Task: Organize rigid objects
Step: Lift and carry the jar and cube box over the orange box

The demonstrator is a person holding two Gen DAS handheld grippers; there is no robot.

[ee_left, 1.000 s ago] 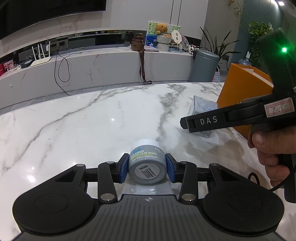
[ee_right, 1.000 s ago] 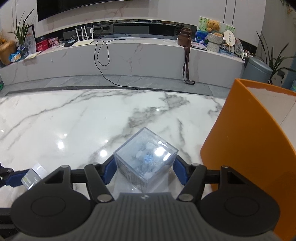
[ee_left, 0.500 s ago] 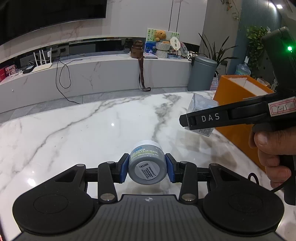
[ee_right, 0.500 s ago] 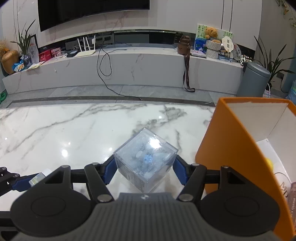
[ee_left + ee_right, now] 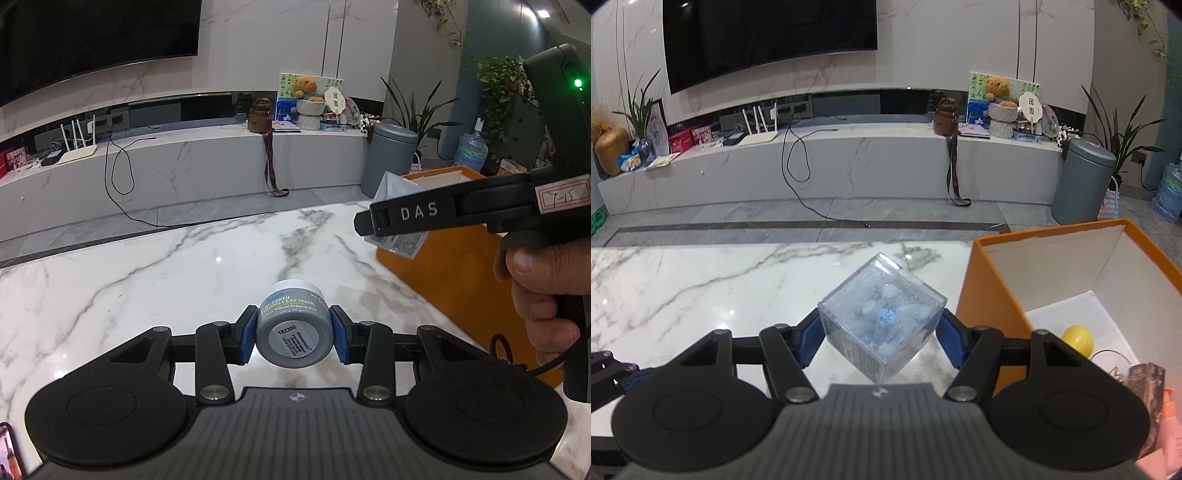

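Note:
My left gripper [image 5: 293, 334] is shut on a small grey clay mask jar [image 5: 293, 338], held on its side above the marble table [image 5: 147, 280]. My right gripper [image 5: 881, 332] is shut on a clear plastic cube [image 5: 882, 317] with pale blue bits inside, held above the table just left of the orange box [image 5: 993, 295]. In the left wrist view the right gripper's finger, marked DAS, and the cube [image 5: 397, 243] show at the right in front of the orange box [image 5: 458, 273].
The orange box is open at the top and holds a yellow ball [image 5: 1078, 340], a dark carton [image 5: 1147, 391] and a pink bottle [image 5: 1167, 428]. A low marble bench [image 5: 849, 162] and a grey bin [image 5: 1082, 181] stand beyond the table.
Both grippers have risen with their objects. The right gripper and cube have moved toward the orange box, whose inside now shows. The jar has tilted onto its side.

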